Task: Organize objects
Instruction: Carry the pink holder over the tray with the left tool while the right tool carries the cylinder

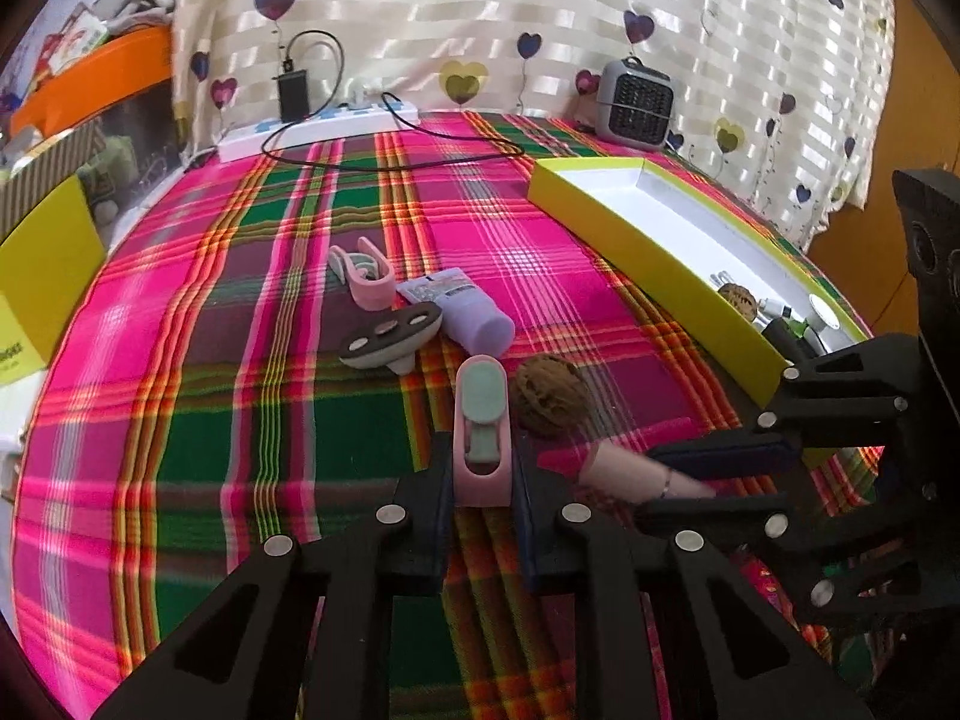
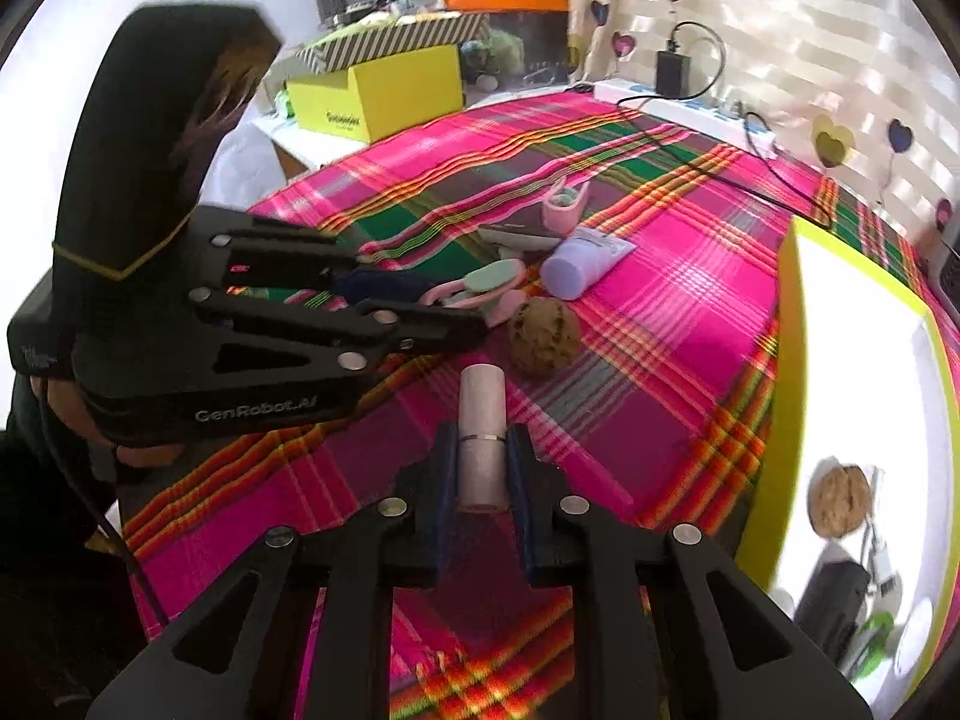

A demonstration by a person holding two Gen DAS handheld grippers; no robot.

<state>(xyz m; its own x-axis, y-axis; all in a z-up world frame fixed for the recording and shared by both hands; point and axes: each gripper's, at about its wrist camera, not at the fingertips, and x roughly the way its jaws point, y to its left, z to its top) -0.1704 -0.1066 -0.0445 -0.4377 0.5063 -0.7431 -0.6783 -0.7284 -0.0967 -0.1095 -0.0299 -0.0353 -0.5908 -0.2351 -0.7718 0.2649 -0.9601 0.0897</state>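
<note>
Both tools pinch: left tool [image 1: 482,480] a pink clip [image 1: 482,420], right tool [image 2: 482,468] a pink tube [image 2: 482,420] (fully visible only in its own view).

Plaid tablecloth [image 1: 180,420], heart-print curtain [image 1: 480,12], white power strip [image 1: 312,129] (charger plugged in), small grey heater [image 1: 636,102]

Only thing I can actually read is "GenRobot.AI", in pale letters on the side of the left hand-held gripper [image 2: 420,300], seen from the right wrist view. The yellow box [image 2: 384,96] far beyond it has some dark script on its front, too blurry to make out.
</note>
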